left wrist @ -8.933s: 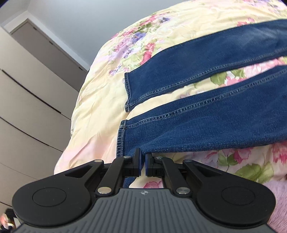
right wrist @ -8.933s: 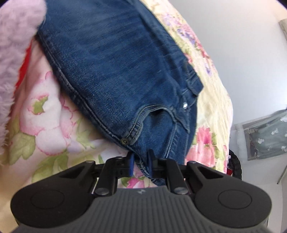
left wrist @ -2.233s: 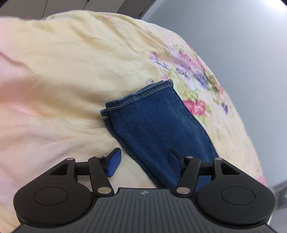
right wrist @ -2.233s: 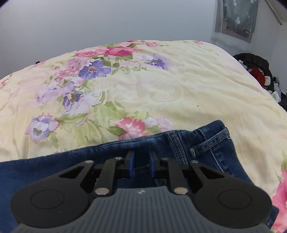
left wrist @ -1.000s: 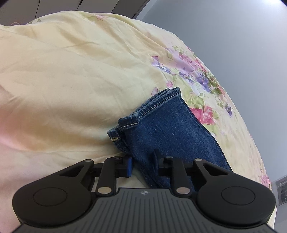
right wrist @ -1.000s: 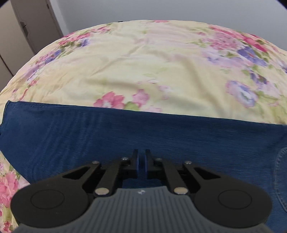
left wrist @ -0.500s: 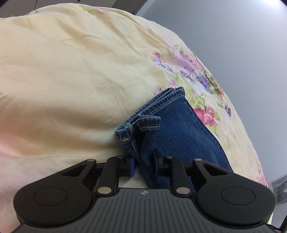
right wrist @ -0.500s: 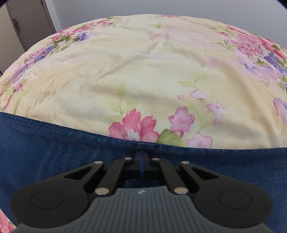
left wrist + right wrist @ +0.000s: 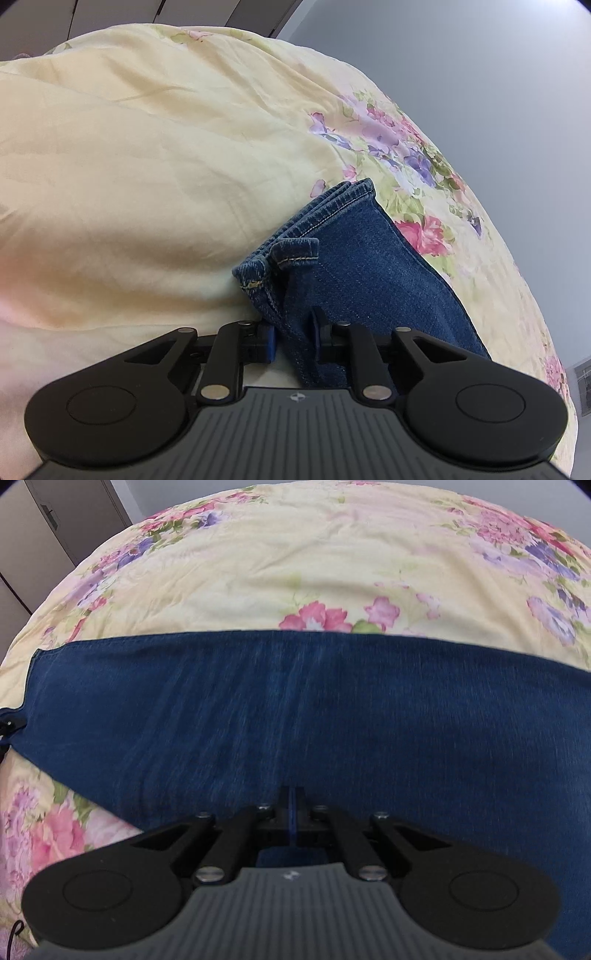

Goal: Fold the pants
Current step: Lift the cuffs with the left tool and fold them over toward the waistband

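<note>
The blue jeans lie on a floral bedspread, folded lengthwise with one leg on the other. In the left wrist view my left gripper [image 9: 293, 338] is shut on the near edge of the stacked leg ends [image 9: 354, 266], whose hems bunch up and curl just ahead of the blue pads. In the right wrist view the jeans [image 9: 280, 709] stretch as a wide band across the frame. My right gripper [image 9: 291, 805] is shut, jaws together, over the middle of the denim; I cannot tell whether it pinches any cloth.
The yellow floral bedspread [image 9: 147, 177] covers the whole bed [image 9: 303, 554]. Grey wardrobe doors [image 9: 70, 513] stand at the far left behind the bed. A grey wall [image 9: 498, 74] lies beyond the bed's far side.
My left gripper closed on the leg ends and the hems bunched up. My right gripper left the waistband, shut, and moved over the middle of the legs.
</note>
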`<state>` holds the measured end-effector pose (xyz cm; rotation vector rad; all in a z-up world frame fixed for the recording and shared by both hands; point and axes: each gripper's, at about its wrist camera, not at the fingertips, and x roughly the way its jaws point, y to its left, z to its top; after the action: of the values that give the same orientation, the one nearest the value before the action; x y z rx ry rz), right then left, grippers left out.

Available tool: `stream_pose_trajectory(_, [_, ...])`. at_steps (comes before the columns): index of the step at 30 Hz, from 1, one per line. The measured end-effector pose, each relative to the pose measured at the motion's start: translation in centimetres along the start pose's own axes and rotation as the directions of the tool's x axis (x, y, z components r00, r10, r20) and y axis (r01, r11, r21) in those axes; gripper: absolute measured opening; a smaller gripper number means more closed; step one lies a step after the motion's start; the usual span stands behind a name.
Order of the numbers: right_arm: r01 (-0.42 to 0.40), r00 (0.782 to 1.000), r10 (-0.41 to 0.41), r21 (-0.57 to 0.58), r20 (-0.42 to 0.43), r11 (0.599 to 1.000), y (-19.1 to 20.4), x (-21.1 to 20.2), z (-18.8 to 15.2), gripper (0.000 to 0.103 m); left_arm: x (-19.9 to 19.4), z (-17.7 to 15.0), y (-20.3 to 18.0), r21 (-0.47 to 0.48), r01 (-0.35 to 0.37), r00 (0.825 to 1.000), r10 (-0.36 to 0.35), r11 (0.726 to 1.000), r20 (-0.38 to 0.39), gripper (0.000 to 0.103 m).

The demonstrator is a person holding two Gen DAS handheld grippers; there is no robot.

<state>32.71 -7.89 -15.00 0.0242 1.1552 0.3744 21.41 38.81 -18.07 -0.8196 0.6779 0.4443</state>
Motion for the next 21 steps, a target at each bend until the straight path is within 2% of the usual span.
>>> stream_pose_trajectory(4, [-0.009,1.000,0.009,0.032,0.005,0.999,-0.7,1.3,-1.2,0.000,-0.9,0.0,-1.5,0.062,-0.027,0.999,0.025,0.998,0.029,0.009])
stream_pose_trajectory(7, [0.002,1.000,-0.002,0.033,-0.003,0.999,-0.7,2.3,-1.1,0.000,-2.7,0.0,-3.6,0.143,-0.046,0.996,0.035,0.989,0.084,0.007])
stream_pose_trajectory(11, [0.007,1.000,-0.007,0.010,-0.002,1.000,-0.3,1.9,-1.3,0.000,-5.6,-0.1,-7.2,0.246,-0.034,0.989,-0.002,0.969,0.147,0.006])
stream_pose_trajectory(14, [-0.020,1.000,0.020,0.055,0.002,0.998,-0.8,1.3,-1.3,0.000,-8.1,-1.1,-10.8,0.354,-0.018,0.982,-0.050,0.935,0.184,0.006])
stream_pose_trajectory(17, [-0.088,0.996,0.086,0.151,0.020,0.985,-2.3,0.0,-1.2,0.000,-10.2,-3.2,-15.1,0.495,-0.005,0.975,-0.106,0.869,0.196,0.006])
stream_pose_trajectory(19, [-0.115,0.993,0.111,0.185,0.031,0.976,-3.1,-1.1,-1.6,0.000,-11.2,-5.1,-17.8,0.589,0.015,0.972,-0.150,0.808,0.181,0.006])
stream_pose_trajectory(20, [-0.119,0.993,0.115,0.188,0.036,0.975,-3.3,-1.8,-1.8,0.000,-11.6,-6.3,-19.1,0.639,0.016,0.970,-0.166,0.769,0.175,0.006])
stream_pose_trajectory(21, [-0.126,0.992,0.120,0.191,0.045,0.974,-3.7,-2.5,-2.1,0.000,-11.8,-7.8,-20.6,0.700,0.007,0.969,-0.178,0.714,0.171,0.006])
